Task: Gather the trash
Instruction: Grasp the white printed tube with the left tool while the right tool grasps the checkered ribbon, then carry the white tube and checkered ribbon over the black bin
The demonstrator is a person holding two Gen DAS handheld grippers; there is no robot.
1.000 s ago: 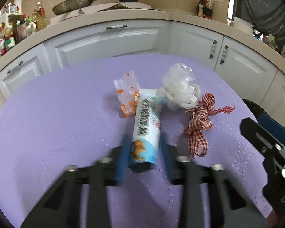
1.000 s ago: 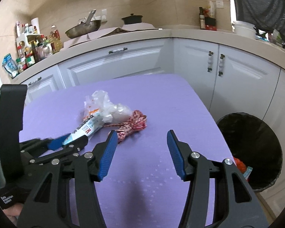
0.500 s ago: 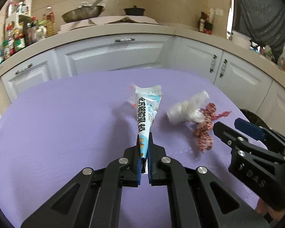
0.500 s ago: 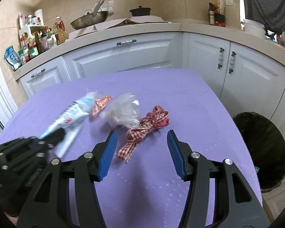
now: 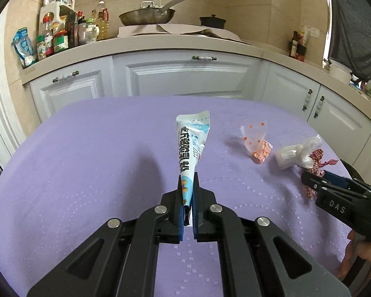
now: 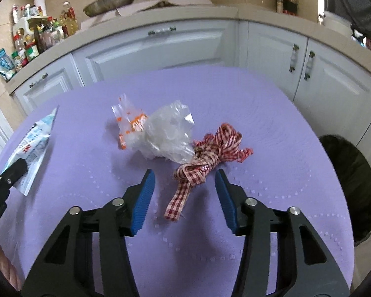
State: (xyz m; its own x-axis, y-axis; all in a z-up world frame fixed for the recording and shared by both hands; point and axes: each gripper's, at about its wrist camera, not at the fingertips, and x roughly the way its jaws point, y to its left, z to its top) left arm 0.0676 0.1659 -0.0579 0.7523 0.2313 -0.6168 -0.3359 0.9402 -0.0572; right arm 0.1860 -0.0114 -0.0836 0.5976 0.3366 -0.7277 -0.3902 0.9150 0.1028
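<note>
From the left wrist, the left gripper [image 5: 188,188] is seen clamped on a glossy, cone-shaped wrapper [image 5: 191,146], held above the purple embossed bench [image 5: 86,163].

From the right wrist, the right gripper [image 6: 184,193], whose jaws have just been closing, is seen part open around a checked fabric ribbon [image 6: 205,160] without touching it. Crinkled clear plastic [image 6: 168,133] lies just beside the ribbon.

White letters "DAS" stand on the black body of the right tool [image 5: 334,185], low at the right of the blue-and-white wrapper [image 5: 191,148] in the left wrist view. That wrapper carries a column of bold dark characters, too distorted to read. In the right wrist view the orange-dotted bag [image 6: 129,123] left of the crumpled clear plastic [image 6: 168,133] bears orange lettering, not legible.
</note>
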